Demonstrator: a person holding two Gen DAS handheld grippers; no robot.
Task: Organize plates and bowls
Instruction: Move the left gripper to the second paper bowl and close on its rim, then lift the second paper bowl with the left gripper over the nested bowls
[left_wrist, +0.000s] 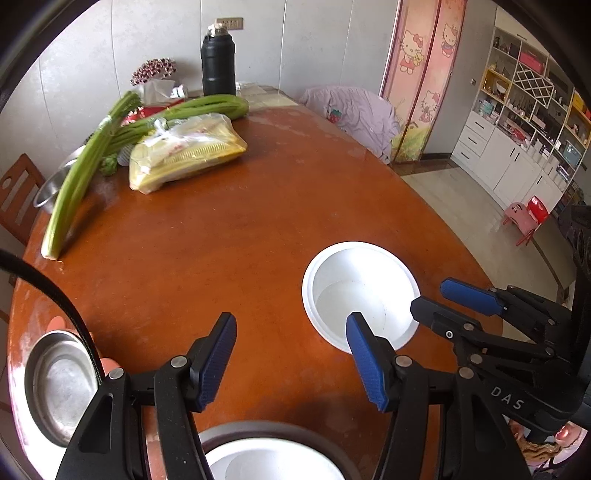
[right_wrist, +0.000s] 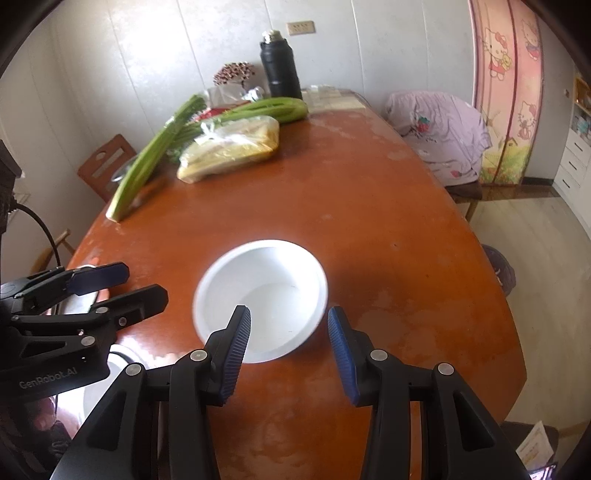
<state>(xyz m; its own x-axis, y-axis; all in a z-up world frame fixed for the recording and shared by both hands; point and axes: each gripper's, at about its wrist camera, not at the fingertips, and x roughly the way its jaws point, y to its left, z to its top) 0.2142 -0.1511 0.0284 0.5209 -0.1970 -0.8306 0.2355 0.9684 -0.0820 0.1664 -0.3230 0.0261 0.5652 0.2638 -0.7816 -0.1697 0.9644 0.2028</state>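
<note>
A white bowl (left_wrist: 360, 295) stands empty on the brown table (left_wrist: 221, 240); it also shows in the right wrist view (right_wrist: 260, 299). My right gripper (right_wrist: 290, 347) is open, its jaws just at the bowl's near rim, holding nothing. It shows from the side in the left wrist view (left_wrist: 432, 299). My left gripper (left_wrist: 291, 356) is open and empty over bare table, left of the bowl. Below it sits a white bowl on a grey plate (left_wrist: 273, 458). A steel dish (left_wrist: 59, 384) lies at the left edge.
Celery (left_wrist: 96, 162), a yellow bagged package (left_wrist: 184, 151), a black flask (left_wrist: 218, 59) and a steel bowl (left_wrist: 51, 188) crowd the far left of the table. A chair with lilac cloth (left_wrist: 354, 114) stands at the far right edge. The left gripper (right_wrist: 110, 284) shows in the right view.
</note>
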